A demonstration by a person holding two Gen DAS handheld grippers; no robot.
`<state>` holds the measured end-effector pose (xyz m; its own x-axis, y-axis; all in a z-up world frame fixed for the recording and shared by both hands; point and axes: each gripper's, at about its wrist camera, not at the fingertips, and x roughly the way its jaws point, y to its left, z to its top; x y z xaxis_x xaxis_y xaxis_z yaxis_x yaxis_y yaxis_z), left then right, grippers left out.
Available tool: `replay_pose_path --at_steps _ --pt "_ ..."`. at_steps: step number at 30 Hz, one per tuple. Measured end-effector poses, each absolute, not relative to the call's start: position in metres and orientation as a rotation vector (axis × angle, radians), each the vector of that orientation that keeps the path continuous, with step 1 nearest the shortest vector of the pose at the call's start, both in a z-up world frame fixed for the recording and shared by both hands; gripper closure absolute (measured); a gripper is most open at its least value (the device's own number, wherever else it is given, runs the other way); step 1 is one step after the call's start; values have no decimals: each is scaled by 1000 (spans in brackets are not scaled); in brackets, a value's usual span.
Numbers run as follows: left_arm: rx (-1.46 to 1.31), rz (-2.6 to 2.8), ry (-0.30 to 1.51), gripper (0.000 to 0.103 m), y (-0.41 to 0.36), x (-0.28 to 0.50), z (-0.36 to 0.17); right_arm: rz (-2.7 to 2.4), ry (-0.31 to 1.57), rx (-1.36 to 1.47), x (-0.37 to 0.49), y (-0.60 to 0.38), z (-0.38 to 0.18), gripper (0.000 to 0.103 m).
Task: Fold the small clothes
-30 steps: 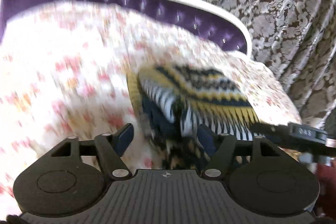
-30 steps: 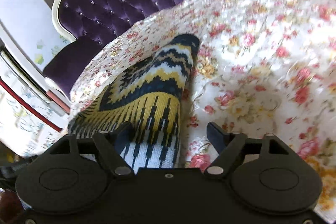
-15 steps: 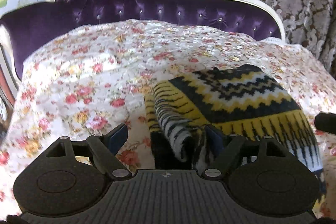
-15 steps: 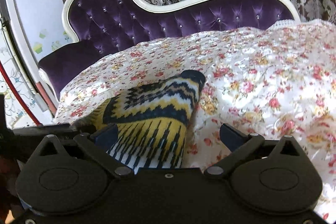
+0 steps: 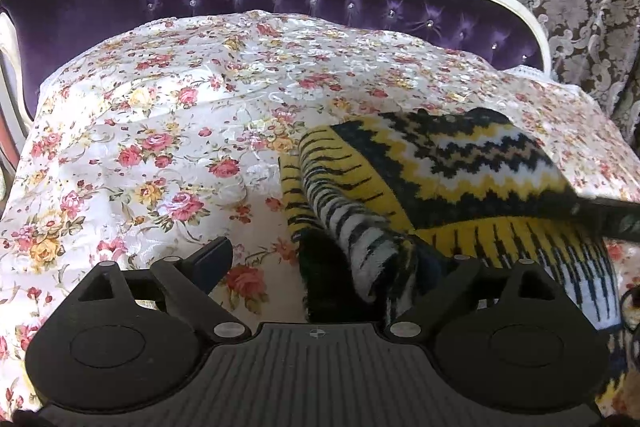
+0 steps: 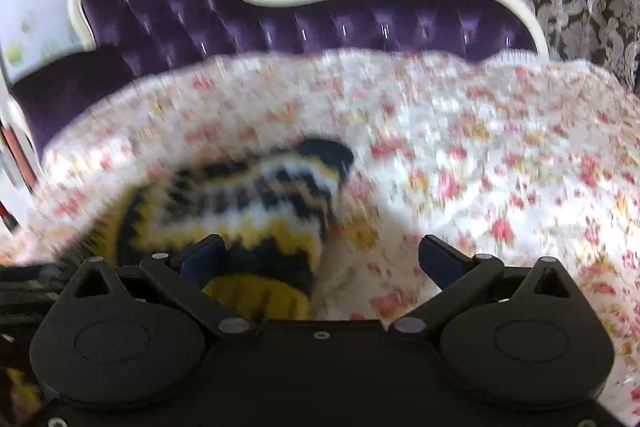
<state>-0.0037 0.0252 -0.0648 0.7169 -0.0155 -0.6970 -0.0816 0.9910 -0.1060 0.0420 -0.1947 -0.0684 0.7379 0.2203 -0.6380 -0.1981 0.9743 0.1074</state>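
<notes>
One folded yellow, black and white zigzag knit garment (image 5: 452, 183) on floral bedspread (image 5: 160, 131); left gripper (image 5: 332, 263) opening, right gripper (image 6: 320, 255) wide open, neither gripping; released fold may spring apart.

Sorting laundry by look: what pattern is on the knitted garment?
Yellow, black and white zigzags and stripes on the knitted garment, clearest in the left wrist view.

Glaring bright on the floral bedspread (image 5: 160, 131), washing out its white patches; staying sharp in the left wrist view; smearing heavily with motion blur in the right wrist view; bending the headboard (image 6: 304, 23) toward fisheye edges.
</notes>
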Motion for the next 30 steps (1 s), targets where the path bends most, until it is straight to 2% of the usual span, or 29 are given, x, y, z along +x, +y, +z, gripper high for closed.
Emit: replay_pose_path --at_steps 7,17,24,30 --pt "-127 35 785 7 25 0 -68 233 746 76 43 -199 -84 1" --pt "-61 59 774 3 17 1 -67 212 712 17 40 -191 -85 1" --pt "28 95 702 5 5 -16 -48 254 653 -3 24 -194 -65 1" --pt "61 147 717 5 -5 -36 -27 306 569 2 -13 -195 -36 1"
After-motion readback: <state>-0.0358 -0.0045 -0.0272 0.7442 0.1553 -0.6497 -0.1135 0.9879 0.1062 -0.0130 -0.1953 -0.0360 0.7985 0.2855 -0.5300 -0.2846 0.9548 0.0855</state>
